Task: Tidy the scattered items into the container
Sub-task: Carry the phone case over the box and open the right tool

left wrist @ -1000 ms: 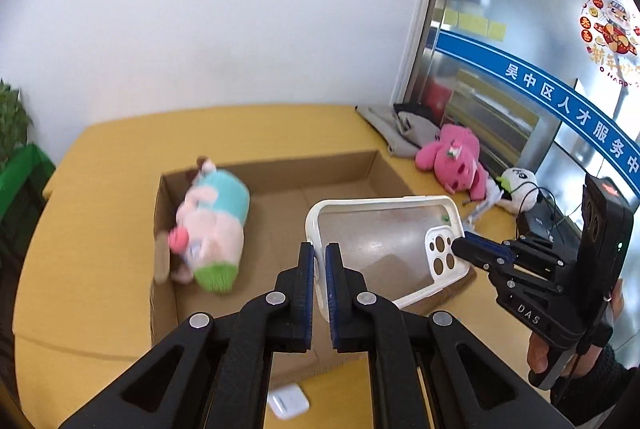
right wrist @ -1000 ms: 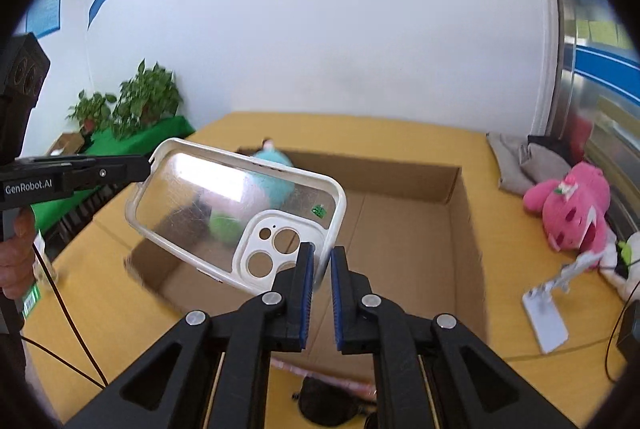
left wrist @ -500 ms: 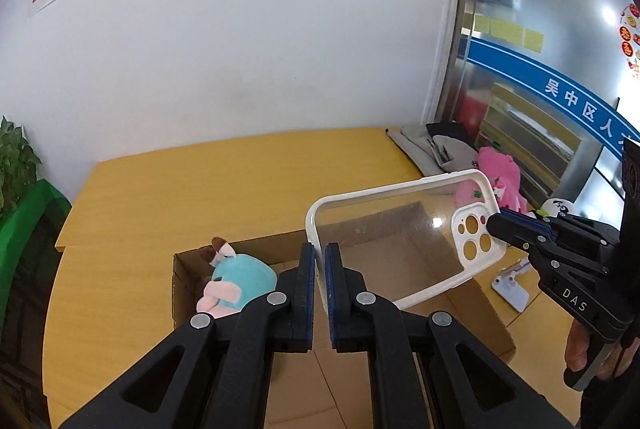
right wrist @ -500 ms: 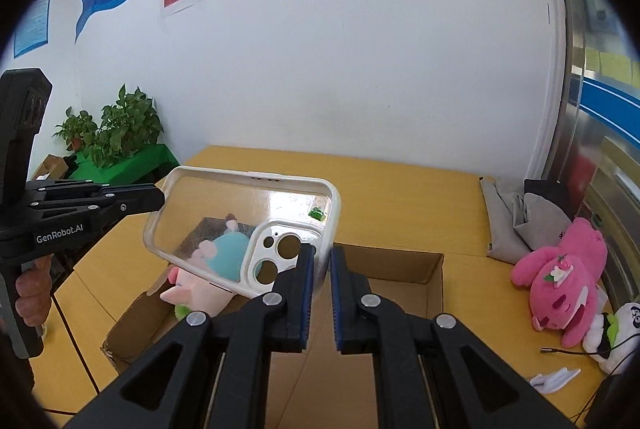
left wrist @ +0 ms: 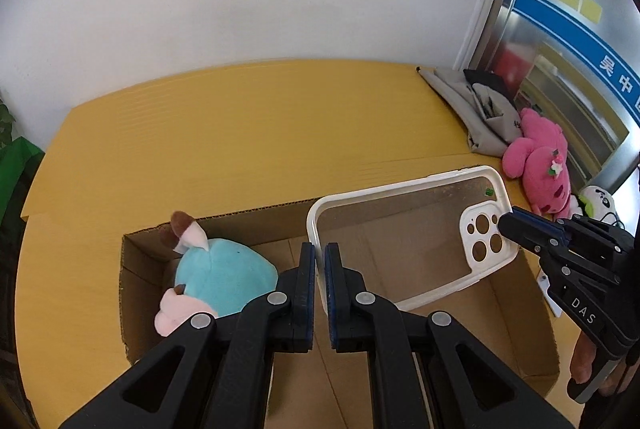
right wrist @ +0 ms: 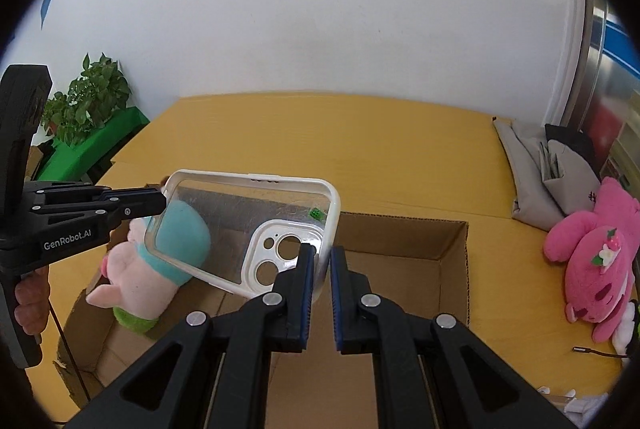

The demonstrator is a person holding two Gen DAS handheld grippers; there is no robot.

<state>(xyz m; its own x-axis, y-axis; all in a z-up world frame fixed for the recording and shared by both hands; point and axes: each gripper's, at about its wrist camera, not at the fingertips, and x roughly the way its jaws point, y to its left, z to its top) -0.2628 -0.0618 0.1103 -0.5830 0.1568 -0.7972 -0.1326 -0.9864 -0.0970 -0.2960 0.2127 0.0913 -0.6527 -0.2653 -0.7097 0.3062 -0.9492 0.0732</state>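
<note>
A clear phone case with a white rim [left wrist: 408, 229] hangs over the open cardboard box [left wrist: 248, 225]. My left gripper [left wrist: 319, 257] is shut on the case's plain end. My right gripper [right wrist: 319, 261] stands at the camera-hole end of the case [right wrist: 256, 229], its jaws a little apart around the rim. It also shows in the left wrist view [left wrist: 508, 225]. A pink and teal plush toy [left wrist: 216, 277] lies in the box's left end, also seen in the right wrist view [right wrist: 152, 269].
On the yellow table [left wrist: 240, 141], right of the box, lie a pink plush bear [right wrist: 592, 261], a white panda plush [left wrist: 598, 201] and a grey pouch [right wrist: 540, 169]. A green plant [right wrist: 88, 101] stands beyond the table's left corner.
Both grippers and the case came back down over the box after lifting. The right gripper's jaws have parted slightly at the case's rim.
</note>
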